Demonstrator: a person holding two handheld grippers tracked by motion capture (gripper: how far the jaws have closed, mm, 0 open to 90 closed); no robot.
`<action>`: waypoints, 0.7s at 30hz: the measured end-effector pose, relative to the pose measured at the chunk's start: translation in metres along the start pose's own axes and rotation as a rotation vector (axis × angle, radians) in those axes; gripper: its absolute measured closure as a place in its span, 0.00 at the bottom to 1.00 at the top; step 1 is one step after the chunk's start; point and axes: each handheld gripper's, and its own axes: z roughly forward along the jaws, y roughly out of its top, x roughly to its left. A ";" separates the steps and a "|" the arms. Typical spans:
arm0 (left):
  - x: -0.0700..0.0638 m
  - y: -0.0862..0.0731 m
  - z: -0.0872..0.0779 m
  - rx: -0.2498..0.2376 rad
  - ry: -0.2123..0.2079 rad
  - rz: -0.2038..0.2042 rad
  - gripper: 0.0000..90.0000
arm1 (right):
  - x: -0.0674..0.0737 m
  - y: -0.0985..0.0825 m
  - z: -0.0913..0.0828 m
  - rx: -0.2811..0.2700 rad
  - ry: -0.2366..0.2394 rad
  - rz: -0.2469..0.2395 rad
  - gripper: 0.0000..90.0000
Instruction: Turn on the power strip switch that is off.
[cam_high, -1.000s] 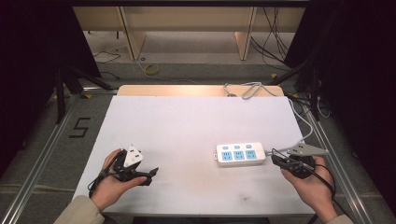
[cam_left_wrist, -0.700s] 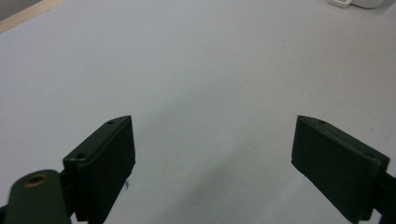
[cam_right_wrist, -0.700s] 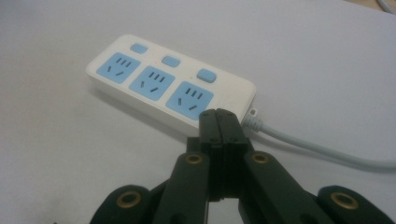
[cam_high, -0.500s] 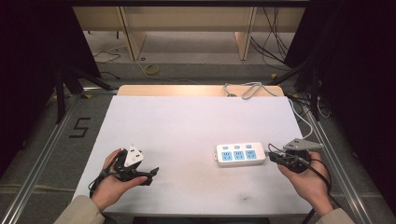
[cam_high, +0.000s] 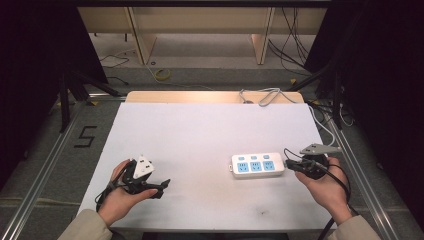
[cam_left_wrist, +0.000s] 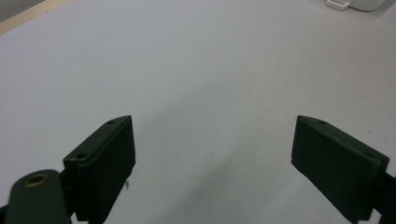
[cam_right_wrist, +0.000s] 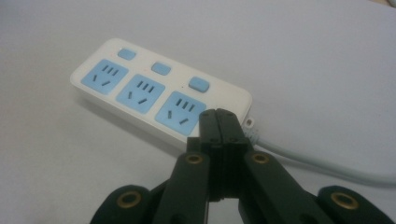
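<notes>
A white power strip (cam_high: 257, 166) with three blue sockets and three blue buttons lies flat on the white table (cam_high: 210, 135), right of centre. Its grey cable (cam_right_wrist: 327, 164) leaves the strip's right end. My right gripper (cam_high: 288, 164) sits just off that end, close to the cable outlet. In the right gripper view the right gripper (cam_right_wrist: 219, 116) is shut, jaws pressed together with nothing between them, tips just short of the strip (cam_right_wrist: 159, 93). My left gripper (cam_high: 161, 188) rests low at the table's front left. Its jaws stand wide open over bare table (cam_left_wrist: 215, 154).
The strip's cable (cam_high: 320, 127) runs along the table's right edge to a loose coil (cam_high: 260, 95) on the wooden strip at the back. A corner of the power strip (cam_left_wrist: 359, 3) shows far off in the left gripper view. Dark frames and floor surround the table.
My right hand has shifted its gripper a little left, closer to the strip's cable end. The left hand and gripper have stayed put.
</notes>
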 end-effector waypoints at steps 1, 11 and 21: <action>0.000 0.000 0.000 0.000 0.000 0.000 0.15 | -0.001 0.000 0.001 0.002 0.001 0.000 1.00; 0.000 0.000 0.000 0.000 -0.002 -0.002 0.15 | -0.003 0.004 0.005 0.016 0.004 0.006 1.00; 0.000 0.000 0.000 0.001 -0.002 -0.002 0.15 | -0.003 0.007 0.010 0.028 0.010 0.006 1.00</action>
